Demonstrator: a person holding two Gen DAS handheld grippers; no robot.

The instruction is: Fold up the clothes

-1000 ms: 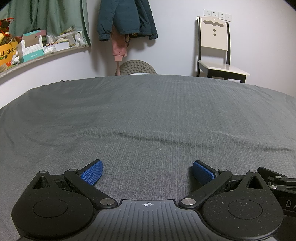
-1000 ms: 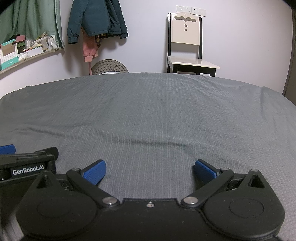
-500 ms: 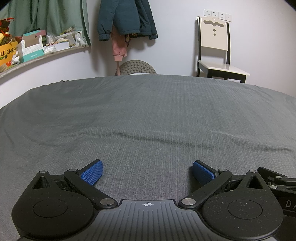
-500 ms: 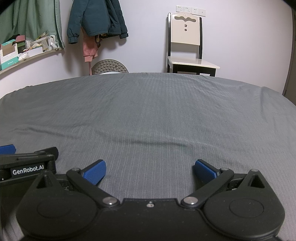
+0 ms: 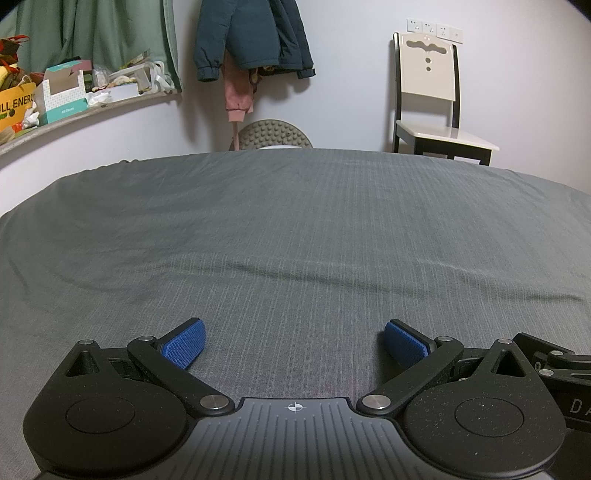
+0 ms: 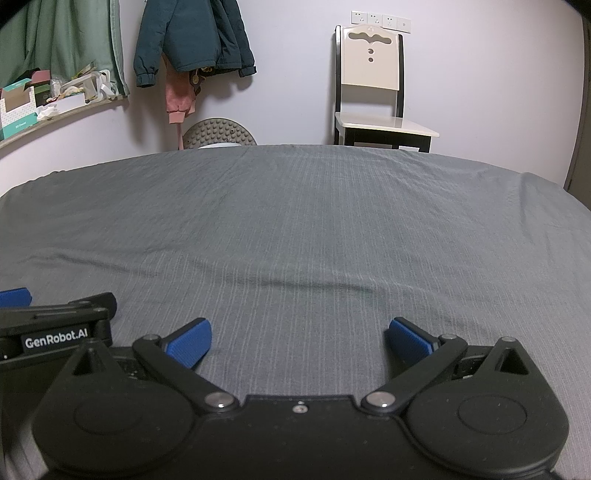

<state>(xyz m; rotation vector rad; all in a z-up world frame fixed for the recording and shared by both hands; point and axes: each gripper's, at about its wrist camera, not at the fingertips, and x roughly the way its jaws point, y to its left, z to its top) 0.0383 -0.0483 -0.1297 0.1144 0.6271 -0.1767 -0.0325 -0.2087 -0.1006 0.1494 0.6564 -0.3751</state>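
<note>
Grey, finely striped sheet (image 5: 295, 229) covers the bed and fills both views; it lies nearly flat, with a shallow crease running across its middle. Going left to right along the far wall, I see a cluttered shelf (image 5: 92, 107) under a green curtain (image 5: 92, 33), a dark teal jacket (image 5: 251, 33) hanging with a pink garment (image 5: 238, 92) below it, a knobbly grey disc (image 5: 273, 134) peeking over the bed's far edge, and a cream chair (image 5: 428, 92).

No garment lies on the bed within my view, so I cannot say where the clothes to be folded are; the only clothing in sight is what hangs on the wall, well apart from both tools. I judge the task as not yet begun.

Whatever I pick up will likely be soft and limp, draping and sliding under its own weight, so I would pinch it at a hem, shoulder seam or corner rather than mid-panel, one tool at each end to keep it taut.

My left tool (image 5: 295, 345) sits low over the near edge of the sheet, level and pointing forward, its blue pads spread wide with nothing between them. My right tool (image 6: 297, 343) sits just beside it at the same height, likewise level, released and empty.
</note>
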